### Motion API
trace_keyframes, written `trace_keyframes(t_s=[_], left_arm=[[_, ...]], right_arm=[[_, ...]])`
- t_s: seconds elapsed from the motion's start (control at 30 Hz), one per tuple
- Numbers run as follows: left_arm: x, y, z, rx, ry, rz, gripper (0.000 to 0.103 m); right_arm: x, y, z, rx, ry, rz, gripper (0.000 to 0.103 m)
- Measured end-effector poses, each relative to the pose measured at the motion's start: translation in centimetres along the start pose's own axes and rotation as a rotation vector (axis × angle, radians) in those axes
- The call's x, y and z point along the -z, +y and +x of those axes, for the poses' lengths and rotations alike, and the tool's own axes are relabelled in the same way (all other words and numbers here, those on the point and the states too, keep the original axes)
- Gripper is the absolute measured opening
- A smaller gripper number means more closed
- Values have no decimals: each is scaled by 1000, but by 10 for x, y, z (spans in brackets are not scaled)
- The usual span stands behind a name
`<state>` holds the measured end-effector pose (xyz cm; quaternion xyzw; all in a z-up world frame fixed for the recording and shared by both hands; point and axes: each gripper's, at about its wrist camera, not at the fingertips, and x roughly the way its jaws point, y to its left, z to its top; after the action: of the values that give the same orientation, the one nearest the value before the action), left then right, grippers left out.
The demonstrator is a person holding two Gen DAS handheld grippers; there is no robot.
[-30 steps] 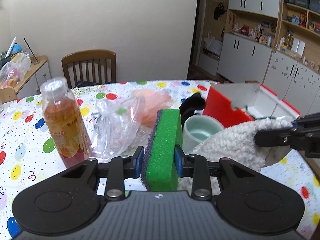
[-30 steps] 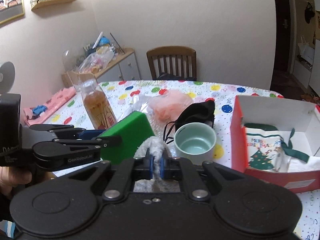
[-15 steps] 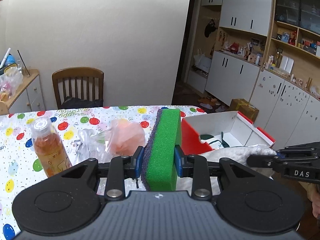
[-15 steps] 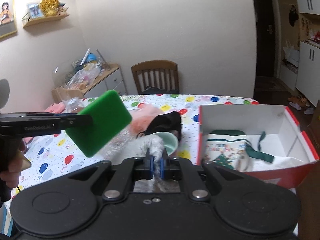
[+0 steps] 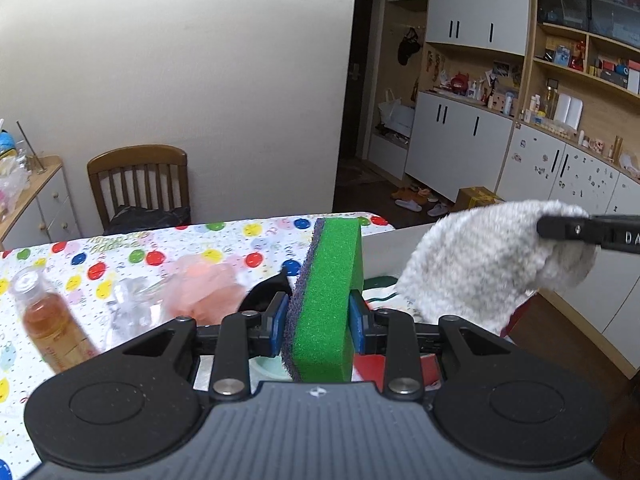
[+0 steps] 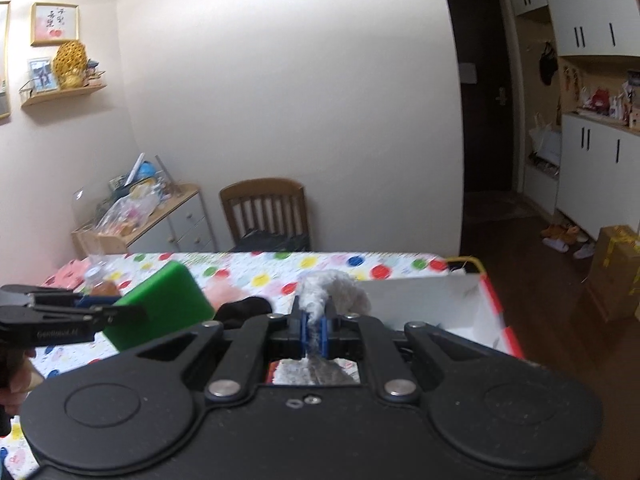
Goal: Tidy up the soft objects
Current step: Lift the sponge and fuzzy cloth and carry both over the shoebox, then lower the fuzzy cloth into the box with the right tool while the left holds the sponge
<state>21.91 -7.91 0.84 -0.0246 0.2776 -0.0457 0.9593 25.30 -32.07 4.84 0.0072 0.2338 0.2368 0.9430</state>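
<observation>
A: We have both soft things in the air now; the left gripper is clamped on the green sponge, which stands on its edge between the blue pads; the right gripper is pressed together on a thin fold of the fluffy grey cloth, and the rest of the cloth hangs free.

B: So we judge this is the carrying step; both things are lifted off the table and are near the red and white box; the cloth is above its open side, the sponge just beside its wall.

A: Yes; next we should bring each gripper over the opening, lower it, and only then let the jaws go apart; the box already has a folded Christmas item inside, we think, so we must choose a free corner.

B: The pink mesh puff and the black cloth lie on the table; they come after.
</observation>
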Motion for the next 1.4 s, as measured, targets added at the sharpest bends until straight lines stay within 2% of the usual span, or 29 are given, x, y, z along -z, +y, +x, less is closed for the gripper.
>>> trace_keyframes(t_s=[0.33,0.77,1.03,1.17,1.4], left_arm=[[-16,-58,46,-12,29,59,30],[-26,-120,115,-72,90,135,30],[-29,-142,153,-102,146,144,30],[-27,-148,167,-117,171,151,30],[-25,-149,188,-138,211,146,30]], right_arm=[[-12,-62,11,47,-18,-9,6],[-2,-119,47,72,53,14,6],[10,-135,73,55,142,-7,6],[15,-133,86,39,215,-40,6],[19,-133,100,20,296,-78,6]])
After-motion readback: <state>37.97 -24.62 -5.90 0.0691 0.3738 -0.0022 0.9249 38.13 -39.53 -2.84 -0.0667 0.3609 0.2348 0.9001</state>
